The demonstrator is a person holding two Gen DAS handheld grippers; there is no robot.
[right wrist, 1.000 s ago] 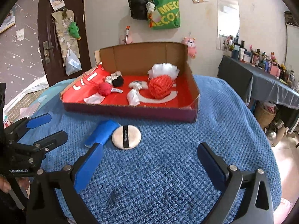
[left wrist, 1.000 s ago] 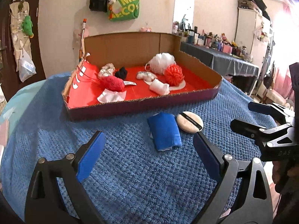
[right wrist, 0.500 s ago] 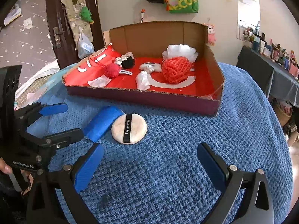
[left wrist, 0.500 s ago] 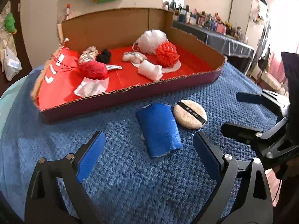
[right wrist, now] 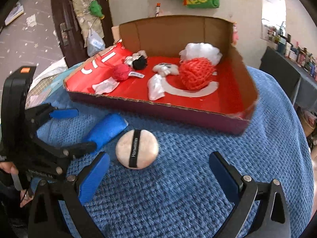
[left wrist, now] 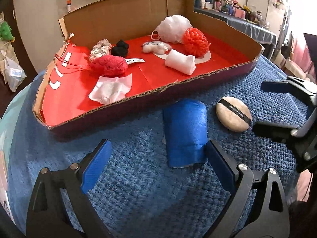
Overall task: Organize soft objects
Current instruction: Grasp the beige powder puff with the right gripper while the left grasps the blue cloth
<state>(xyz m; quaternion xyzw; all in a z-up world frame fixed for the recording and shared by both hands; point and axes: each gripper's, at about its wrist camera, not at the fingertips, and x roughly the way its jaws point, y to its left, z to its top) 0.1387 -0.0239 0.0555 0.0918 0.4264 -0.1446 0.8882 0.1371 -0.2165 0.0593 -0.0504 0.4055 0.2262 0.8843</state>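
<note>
The left gripper (left wrist: 156, 164) stands wide open with nothing between its blue-padded fingers; its lower body is cut off by the frame edge. The right gripper (right wrist: 158, 170) is likewise spread wide and empty, its handle out of view.

Using the shallow cardboard tray with a red floor (left wrist: 198, 79) as the landmark: the rolled blue terry cloth (left wrist: 185, 132) lies on the blue knitted table cover (left wrist: 138, 188) just in front of the tray's near wall, its near end beside the left gripper's right finger, slightly off the middle of the gap. A bit of white shows under that end; what it is cannot be made out. Just right of the roll lies the round beige powder puff with a black band (right wrist: 137, 151), ahead of the right gripper's left finger and not touching it.

Inside the tray lie a red knitted ball (left wrist: 109, 65), a white folded cloth (left wrist: 181, 64), an orange mesh sponge (left wrist: 196, 41) and a white mesh sponge (left wrist: 174, 28) at the far wall.
</note>
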